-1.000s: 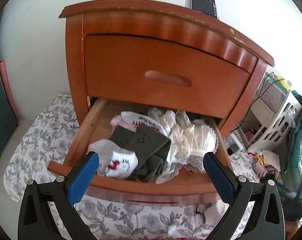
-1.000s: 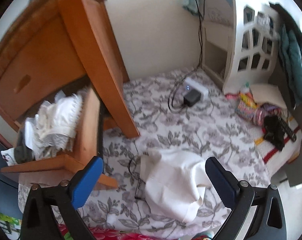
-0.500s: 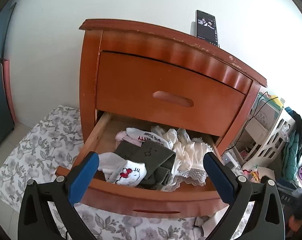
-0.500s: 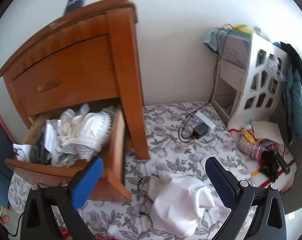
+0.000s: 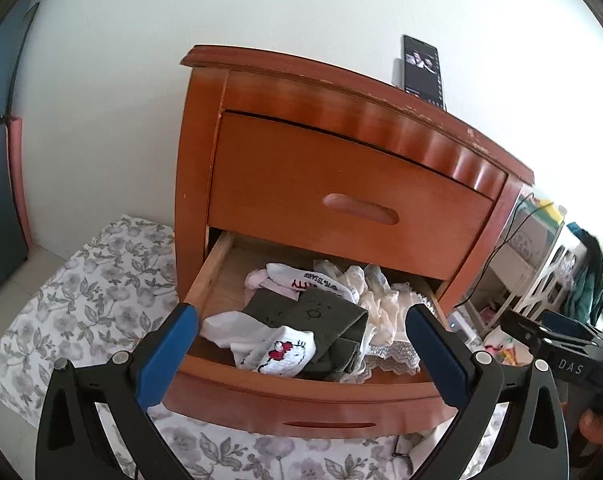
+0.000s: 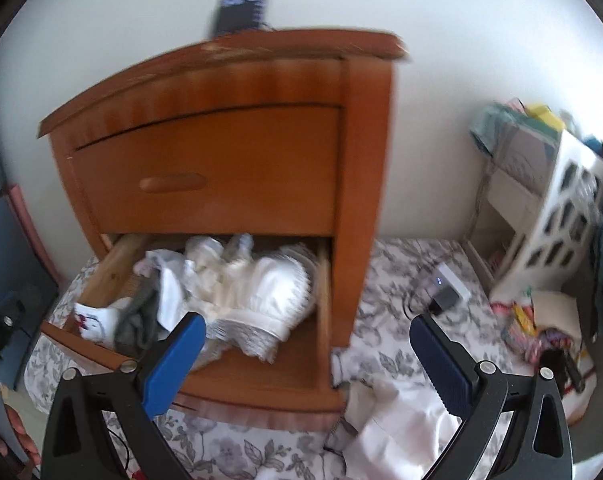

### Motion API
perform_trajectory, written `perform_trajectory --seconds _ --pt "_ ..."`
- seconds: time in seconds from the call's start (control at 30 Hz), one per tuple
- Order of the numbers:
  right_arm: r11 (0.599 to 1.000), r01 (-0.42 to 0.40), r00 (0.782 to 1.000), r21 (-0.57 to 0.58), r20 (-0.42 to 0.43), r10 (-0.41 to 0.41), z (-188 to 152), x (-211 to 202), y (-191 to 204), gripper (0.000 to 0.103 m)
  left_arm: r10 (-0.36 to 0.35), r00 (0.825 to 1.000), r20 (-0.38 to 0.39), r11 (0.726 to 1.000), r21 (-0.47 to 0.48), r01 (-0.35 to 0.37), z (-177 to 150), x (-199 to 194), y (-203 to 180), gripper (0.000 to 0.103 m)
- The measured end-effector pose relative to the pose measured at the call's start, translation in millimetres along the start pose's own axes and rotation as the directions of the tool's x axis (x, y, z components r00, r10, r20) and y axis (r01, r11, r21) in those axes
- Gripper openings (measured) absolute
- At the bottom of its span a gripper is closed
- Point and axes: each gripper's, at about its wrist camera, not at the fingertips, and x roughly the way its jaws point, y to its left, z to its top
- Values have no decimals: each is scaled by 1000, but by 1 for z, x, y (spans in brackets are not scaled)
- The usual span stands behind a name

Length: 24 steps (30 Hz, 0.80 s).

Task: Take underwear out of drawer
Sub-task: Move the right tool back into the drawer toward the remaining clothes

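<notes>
The left hand-held gripper (image 5: pixel 301 354) is hovering wide open and empty in front of the open drawer (image 5: pixel 301 400), where the underwear (image 5: pixel 385 312) is lying in a cream, lace-edged heap on the right, beside socks (image 5: pixel 277 350). The right hand-held gripper (image 6: pixel 307 356) is also gaping wide, pointing at the drawer's right corner. Closing on this tangle risks dragging socks out too, since the fabrics are overlapping. Both are being held low, angled slightly downward.
</notes>
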Motion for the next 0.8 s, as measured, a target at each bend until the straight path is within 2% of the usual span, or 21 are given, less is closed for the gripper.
perform_trajectory --seconds 0.2,0.3,0.4,0.47,0.63,0.8 --pt "994 -62 998 -95 25 64 21 0 45 103 -14 1000 0 1000 -15 14 5 1 15 103" --pt "984 -116 993 -132 6 118 29 5 67 103 -27 1000 -3 999 -41 27 8 2 28 103" --pt "978 -133 991 -163 -7 134 34 11 83 103 -35 999 -17 999 -31 35 11 4 38 103" --pt "972 -133 991 -192 -19 132 36 16 94 103 -36 999 -28 999 -25 35 12 5 43 103" --pt "959 -190 981 -211 -81 177 38 36 115 103 -38 998 -56 998 -57 35 5 8 63 103" --pt "949 -213 973 -234 -136 185 26 54 129 102 -32 996 -80 996 -88 25 -4 14 77 103"
